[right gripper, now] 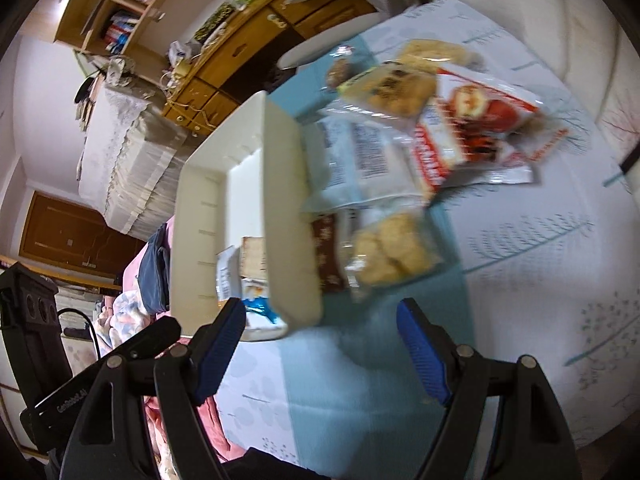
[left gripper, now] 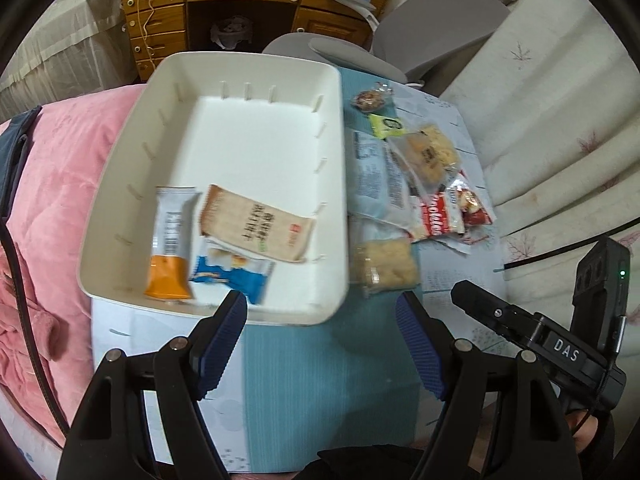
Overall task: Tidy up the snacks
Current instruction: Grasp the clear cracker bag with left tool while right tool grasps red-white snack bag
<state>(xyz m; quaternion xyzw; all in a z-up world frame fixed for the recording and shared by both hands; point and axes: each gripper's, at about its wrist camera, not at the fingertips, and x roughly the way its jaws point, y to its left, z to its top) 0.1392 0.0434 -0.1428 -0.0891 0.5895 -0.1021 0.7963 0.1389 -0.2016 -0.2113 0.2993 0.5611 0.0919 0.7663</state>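
A white bin (left gripper: 248,80) (right gripper: 280,184) sits on the patterned tabletop. Inside it lie an orange-and-white bar (left gripper: 170,248), a tan cracker pack (left gripper: 256,228) and a blue-and-white packet (left gripper: 232,274). Right of the bin is a pile of loose snacks: a clear pack of pale puffs (left gripper: 384,266) (right gripper: 390,250), a red-and-white bag (left gripper: 444,212) (right gripper: 468,128), a clear cookie pack (left gripper: 426,154) (right gripper: 392,86), a green packet (left gripper: 386,125). My left gripper (left gripper: 322,332) stands open and empty over the bin's near right corner. My right gripper (right gripper: 322,334) is open too, empty, just short of the puffs.
A pink quilt (left gripper: 60,184) lies left of the table. A wooden desk with drawers (left gripper: 168,12) and a grey chair (left gripper: 432,28) stand behind it. White fabric (left gripper: 552,120) lies on the right. The right hand's gripper body (left gripper: 560,344) shows at the lower right of the left wrist view.
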